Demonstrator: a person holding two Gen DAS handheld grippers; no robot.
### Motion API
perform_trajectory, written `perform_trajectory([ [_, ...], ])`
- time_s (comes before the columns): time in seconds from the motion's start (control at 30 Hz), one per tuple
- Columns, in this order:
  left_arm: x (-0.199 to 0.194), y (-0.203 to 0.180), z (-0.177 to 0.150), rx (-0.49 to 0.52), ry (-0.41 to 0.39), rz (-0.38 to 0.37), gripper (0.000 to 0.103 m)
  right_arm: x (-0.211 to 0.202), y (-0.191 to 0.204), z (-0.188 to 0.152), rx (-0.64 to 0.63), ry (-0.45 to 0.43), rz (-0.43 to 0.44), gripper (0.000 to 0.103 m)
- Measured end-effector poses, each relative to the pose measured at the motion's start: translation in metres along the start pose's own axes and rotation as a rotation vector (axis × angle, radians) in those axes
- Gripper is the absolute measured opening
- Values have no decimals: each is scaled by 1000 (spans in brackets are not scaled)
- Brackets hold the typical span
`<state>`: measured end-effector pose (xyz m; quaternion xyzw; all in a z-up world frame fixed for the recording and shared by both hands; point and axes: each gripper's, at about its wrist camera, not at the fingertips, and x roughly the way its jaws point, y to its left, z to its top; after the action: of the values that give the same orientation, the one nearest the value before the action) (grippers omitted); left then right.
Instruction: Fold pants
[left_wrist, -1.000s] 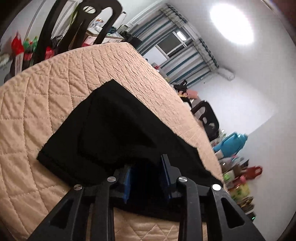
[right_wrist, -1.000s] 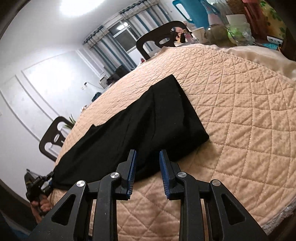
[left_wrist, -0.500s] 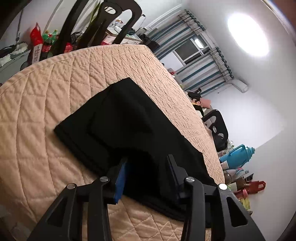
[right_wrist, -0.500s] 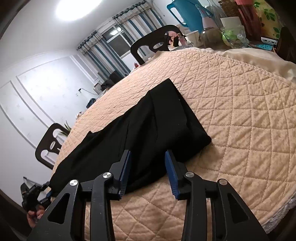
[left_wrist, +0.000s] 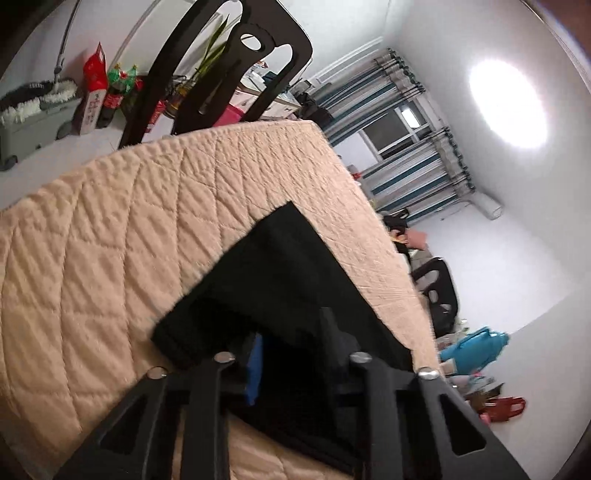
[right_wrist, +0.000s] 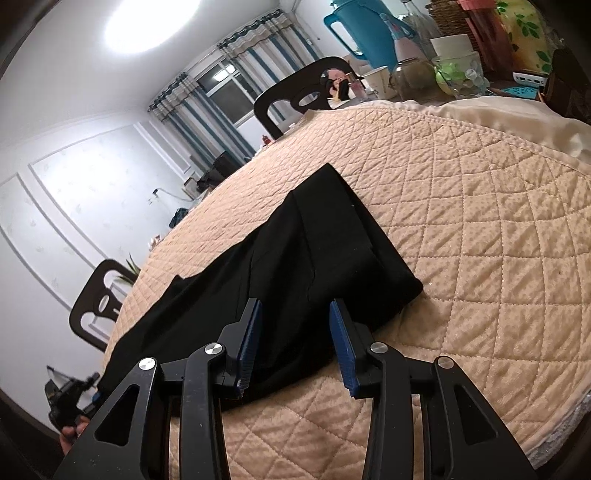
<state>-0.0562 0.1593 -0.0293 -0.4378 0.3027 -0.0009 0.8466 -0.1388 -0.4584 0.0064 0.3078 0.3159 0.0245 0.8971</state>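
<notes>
Black pants (right_wrist: 295, 266) lie stretched out on a beige quilted table cover (right_wrist: 480, 240), one end folded over itself near my right gripper. In the left wrist view the other end of the pants (left_wrist: 280, 280) lies folded with a square corner. My left gripper (left_wrist: 291, 347) is open, its fingers straddling the near edge of the black cloth. My right gripper (right_wrist: 295, 332) is open, its blue pads (right_wrist: 343, 347) on either side of the pants' near edge, just above the cloth.
Dark chairs stand at the table's far edges (right_wrist: 303, 96) (left_wrist: 240, 70). A blue jug (right_wrist: 362, 33), jars and bowls crowd the back right. The other gripper and a hand show at lower left in the right wrist view (right_wrist: 70, 402).
Both grippers have opened wider. The left gripper has swung and moved closer over the pants' end. The right gripper has moved slightly forward over the pants' edge.
</notes>
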Motion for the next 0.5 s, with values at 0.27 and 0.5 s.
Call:
perform_trajectory([
  [0.27,-12,-6,5,122,-42,65,5,3,-2,7,35,-19,-67,13],
  [0.5,-18,-12,6,173,-52,65,5,-6,-10,14,47,-31,-20,4],
])
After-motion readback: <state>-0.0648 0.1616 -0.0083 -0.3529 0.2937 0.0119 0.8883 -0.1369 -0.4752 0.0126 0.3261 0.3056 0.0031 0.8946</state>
